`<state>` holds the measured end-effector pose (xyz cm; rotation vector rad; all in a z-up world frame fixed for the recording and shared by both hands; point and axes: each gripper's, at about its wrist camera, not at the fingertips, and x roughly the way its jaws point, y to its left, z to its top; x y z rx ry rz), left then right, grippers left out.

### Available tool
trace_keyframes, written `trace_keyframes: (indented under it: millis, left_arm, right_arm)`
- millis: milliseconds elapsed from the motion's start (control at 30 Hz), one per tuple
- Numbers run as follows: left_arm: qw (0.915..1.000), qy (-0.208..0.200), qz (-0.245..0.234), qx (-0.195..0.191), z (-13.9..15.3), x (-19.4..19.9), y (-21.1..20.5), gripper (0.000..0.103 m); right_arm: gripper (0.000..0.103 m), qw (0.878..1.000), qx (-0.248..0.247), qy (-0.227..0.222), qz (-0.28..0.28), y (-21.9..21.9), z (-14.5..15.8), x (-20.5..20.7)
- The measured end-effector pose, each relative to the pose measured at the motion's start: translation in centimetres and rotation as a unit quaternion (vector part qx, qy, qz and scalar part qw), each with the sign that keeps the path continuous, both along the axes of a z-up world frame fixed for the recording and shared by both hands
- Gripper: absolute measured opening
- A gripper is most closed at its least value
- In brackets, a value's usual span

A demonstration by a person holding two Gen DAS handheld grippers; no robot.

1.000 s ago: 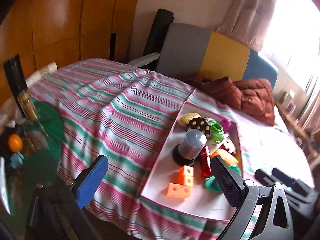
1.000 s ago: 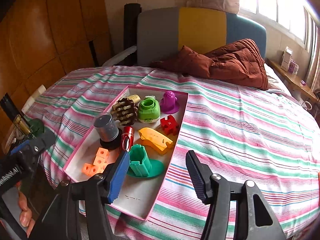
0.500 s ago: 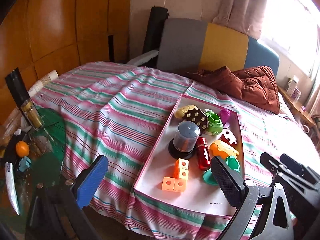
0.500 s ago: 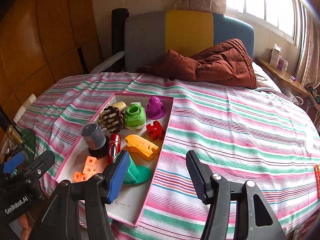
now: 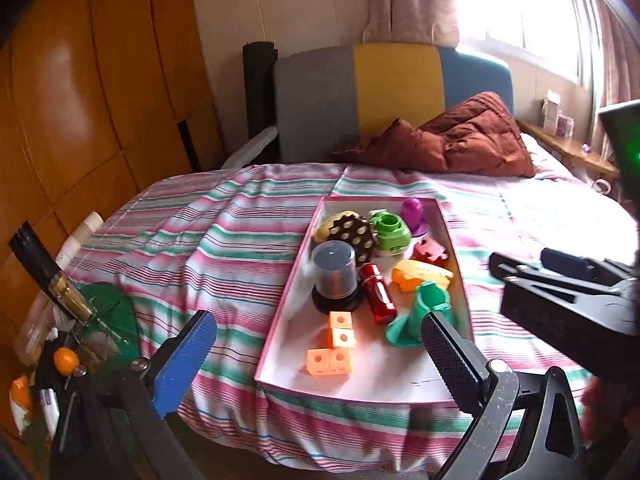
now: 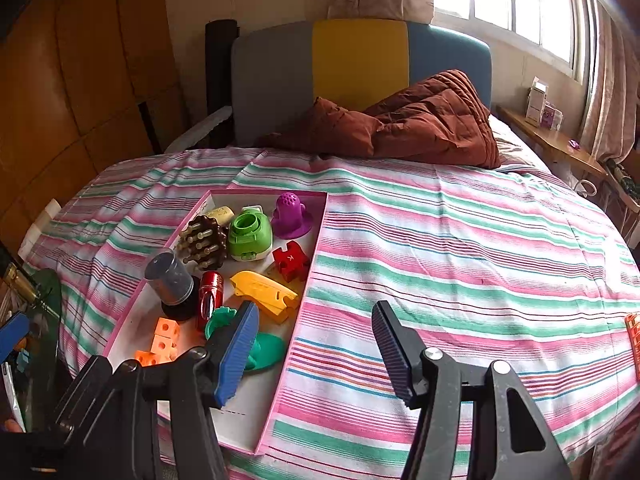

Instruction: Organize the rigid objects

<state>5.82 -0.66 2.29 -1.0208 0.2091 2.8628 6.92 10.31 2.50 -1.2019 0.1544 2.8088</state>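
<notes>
A pink tray [image 6: 304, 292] on the striped bed holds toys: orange blocks [image 5: 334, 350], a red tube [image 5: 378, 294] (lying flat), a green cup [image 6: 250, 236].

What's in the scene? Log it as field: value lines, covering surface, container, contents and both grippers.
surface: striped bedspread
container: pink-rimmed tray lying on the bedspread
contents: orange cubes, red cylinder, grey cup, green piece, purple piece, yellow piece, red puzzle block
left gripper: open, empty
right gripper: open, empty
</notes>
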Motion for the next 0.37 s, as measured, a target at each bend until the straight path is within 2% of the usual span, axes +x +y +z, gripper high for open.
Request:
trace_keyframes:
  millis: [167,367]
  left_arm:
    - [0.9993,-0.023,-0.009,0.030,-0.02,-0.35,-0.01,0.103]
    - [0.9990,-0.034,-0.006,0.029,-0.61,-0.48,0.29,0.103]
  right_arm:
    - [0.060,1.000,-0.005,-0.003,-0.002,0.27,-0.12,0.02]
    - [0.060,1.000,-0.008,-0.006,-0.001,0.26,-0.36,0.00]
